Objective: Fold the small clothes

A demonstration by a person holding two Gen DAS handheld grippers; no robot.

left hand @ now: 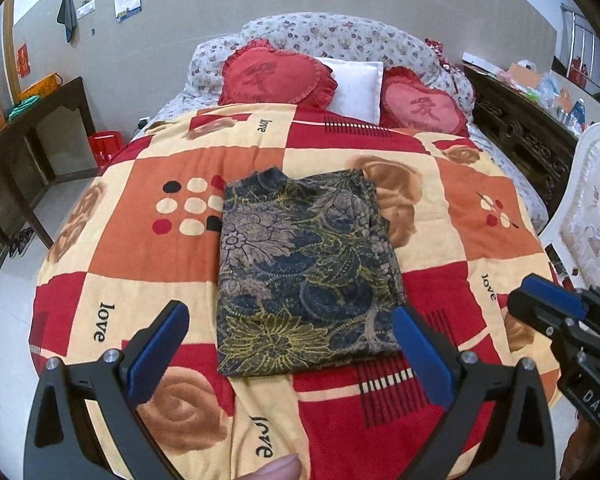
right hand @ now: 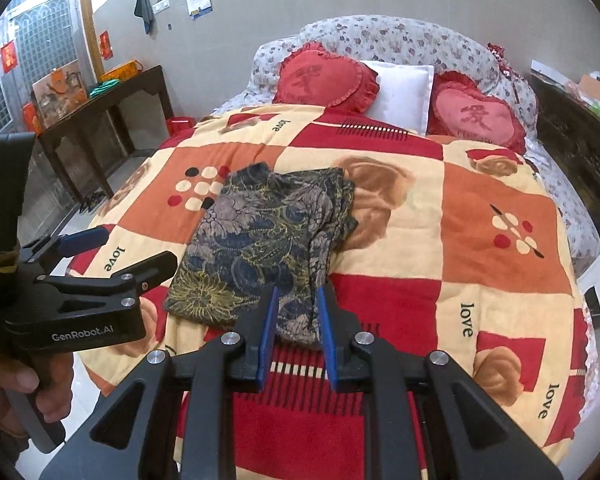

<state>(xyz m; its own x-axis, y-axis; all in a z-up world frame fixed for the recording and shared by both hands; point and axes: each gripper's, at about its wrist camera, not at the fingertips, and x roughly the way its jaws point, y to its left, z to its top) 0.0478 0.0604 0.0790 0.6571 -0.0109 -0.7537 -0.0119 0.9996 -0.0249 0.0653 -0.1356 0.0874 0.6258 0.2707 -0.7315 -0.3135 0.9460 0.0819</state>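
Observation:
A dark floral garment (left hand: 306,272) lies folded into a flat rectangle on the patterned bedspread (left hand: 140,208); it also shows in the right wrist view (right hand: 260,248). My left gripper (left hand: 292,316) is open wide and empty, its blue pads either side of the garment's near edge, held above it. It shows from the side at the left of the right wrist view (right hand: 140,246). My right gripper (right hand: 297,300) has its jaws partly open, a narrow gap between the pads, empty, over the garment's near right corner. It shows at the right edge of the left wrist view (left hand: 540,300).
Two red heart cushions (left hand: 278,74) and a white pillow (left hand: 358,84) lie at the head of the bed. A dark wooden table (left hand: 32,128) stands left, a white upholstered chair (left hand: 592,216) right, a carved dark cabinet (left hand: 516,128) behind it.

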